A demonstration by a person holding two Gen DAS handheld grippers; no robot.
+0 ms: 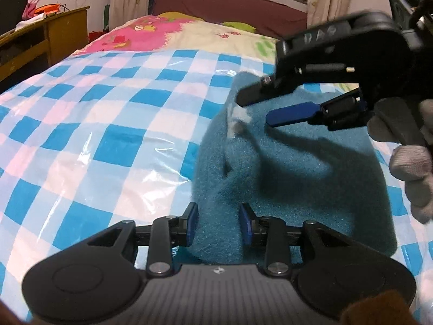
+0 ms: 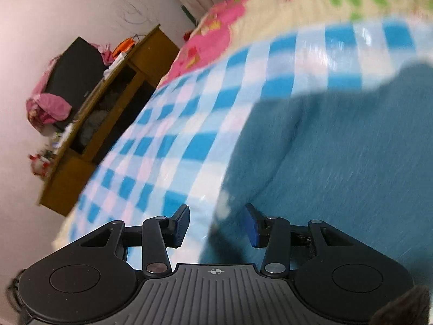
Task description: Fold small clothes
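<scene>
Teal fleece garment (image 1: 284,168) bunched on the blue-checked plastic sheet (image 1: 94,113) over the bed, lower right of the left wrist view. Left hand-held gripper (image 1: 218,223) at bottom centre, its 2 blue pads either side of a raised fold of the fleece, a gap showing on the right side; grip not certain. Right hand-held gripper (image 1: 254,111) at upper right, held by a gloved hand (image 1: 406,151), jaws apart just above the fleece near a white tag (image 1: 238,120), grasping nothing. Right wrist view blurred: garment's edge between parted pads. Wooden desk (image 1: 40,43) at upper left.
</scene>
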